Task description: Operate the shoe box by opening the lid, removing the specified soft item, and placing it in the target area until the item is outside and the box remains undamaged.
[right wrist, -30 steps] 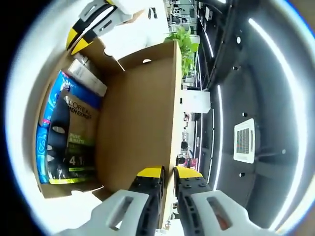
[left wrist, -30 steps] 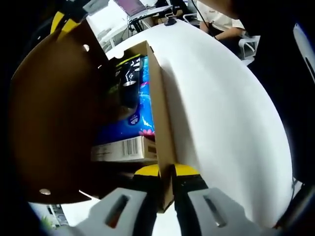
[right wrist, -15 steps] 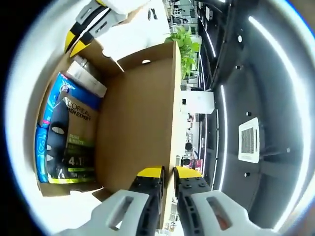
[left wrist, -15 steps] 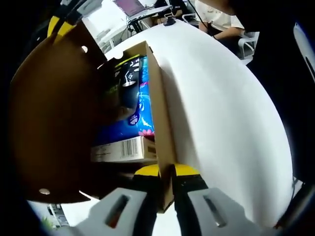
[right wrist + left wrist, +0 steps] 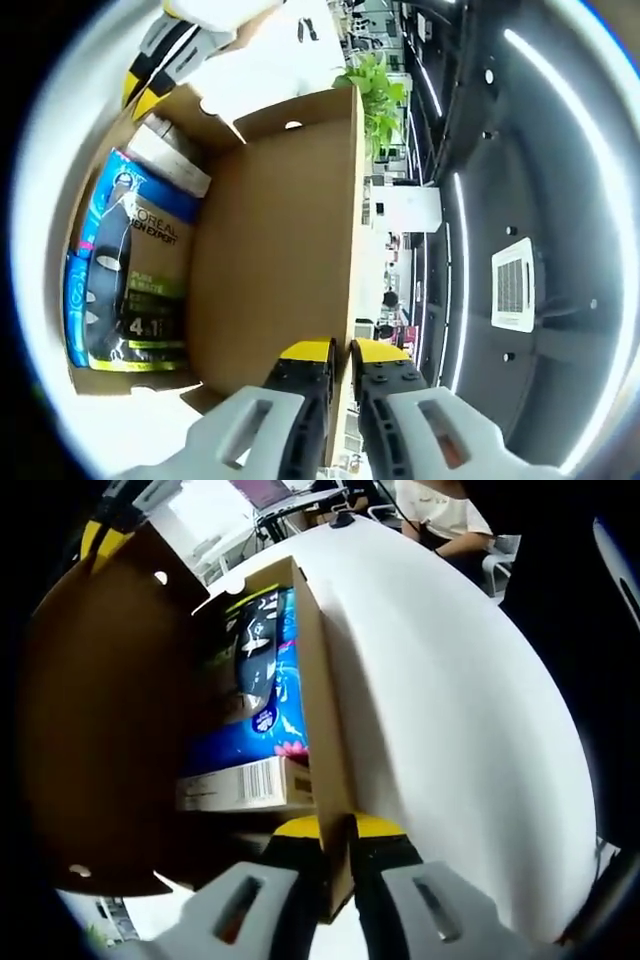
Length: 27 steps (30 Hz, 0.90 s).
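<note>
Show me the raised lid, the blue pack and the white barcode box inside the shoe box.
lid (image 5: 275, 260): right gripper view, middle of its brown inner face.
blue pack (image 5: 262, 730): left gripper view, its blue front near the round logo.
barcode box (image 5: 235, 786): left gripper view, white side by the barcode.

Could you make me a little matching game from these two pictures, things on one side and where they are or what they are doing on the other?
Things:
1. left gripper
2. right gripper
3. blue pack
4. dark pouch with green print

Places or states:
A. lying on top of the blue pack in the box
B. clamped on the edge of the raised lid
C. clamped on the box wall beside the white table
D. lying in the box next to a white carton with a barcode

Pairs: 1-C, 2-B, 3-D, 4-A
</note>
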Motion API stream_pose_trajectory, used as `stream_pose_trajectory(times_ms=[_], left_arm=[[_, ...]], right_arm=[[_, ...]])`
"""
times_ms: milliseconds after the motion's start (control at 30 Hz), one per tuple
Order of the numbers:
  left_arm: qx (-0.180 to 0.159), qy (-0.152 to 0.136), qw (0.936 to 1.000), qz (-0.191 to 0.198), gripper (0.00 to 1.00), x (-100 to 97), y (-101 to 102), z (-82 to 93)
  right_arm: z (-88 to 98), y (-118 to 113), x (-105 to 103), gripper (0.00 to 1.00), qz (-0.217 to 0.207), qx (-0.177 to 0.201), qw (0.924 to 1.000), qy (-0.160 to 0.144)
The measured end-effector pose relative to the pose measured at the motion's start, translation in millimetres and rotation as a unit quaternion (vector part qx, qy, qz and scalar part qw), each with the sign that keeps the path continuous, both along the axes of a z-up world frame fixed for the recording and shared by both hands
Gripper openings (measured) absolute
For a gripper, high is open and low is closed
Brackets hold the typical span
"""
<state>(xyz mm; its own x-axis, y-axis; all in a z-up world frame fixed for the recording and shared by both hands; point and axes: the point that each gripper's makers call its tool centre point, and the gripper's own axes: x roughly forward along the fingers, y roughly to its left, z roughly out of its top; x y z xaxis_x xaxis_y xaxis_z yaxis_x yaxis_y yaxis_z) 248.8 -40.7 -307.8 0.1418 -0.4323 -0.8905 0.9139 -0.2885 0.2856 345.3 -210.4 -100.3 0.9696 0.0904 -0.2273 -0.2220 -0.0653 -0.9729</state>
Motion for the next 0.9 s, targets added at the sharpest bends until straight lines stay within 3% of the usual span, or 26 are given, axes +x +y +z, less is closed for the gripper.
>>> stream_pose_trajectory(times_ms=[900], left_arm=[[-0.004, 0.013, 0.9999, -0.001, 0.07, 1.2, 0.8, -1.3]], right_arm=[[-0.9, 1.4, 5.3, 0.05, -0.012, -0.005, 0.9997, 0.022]])
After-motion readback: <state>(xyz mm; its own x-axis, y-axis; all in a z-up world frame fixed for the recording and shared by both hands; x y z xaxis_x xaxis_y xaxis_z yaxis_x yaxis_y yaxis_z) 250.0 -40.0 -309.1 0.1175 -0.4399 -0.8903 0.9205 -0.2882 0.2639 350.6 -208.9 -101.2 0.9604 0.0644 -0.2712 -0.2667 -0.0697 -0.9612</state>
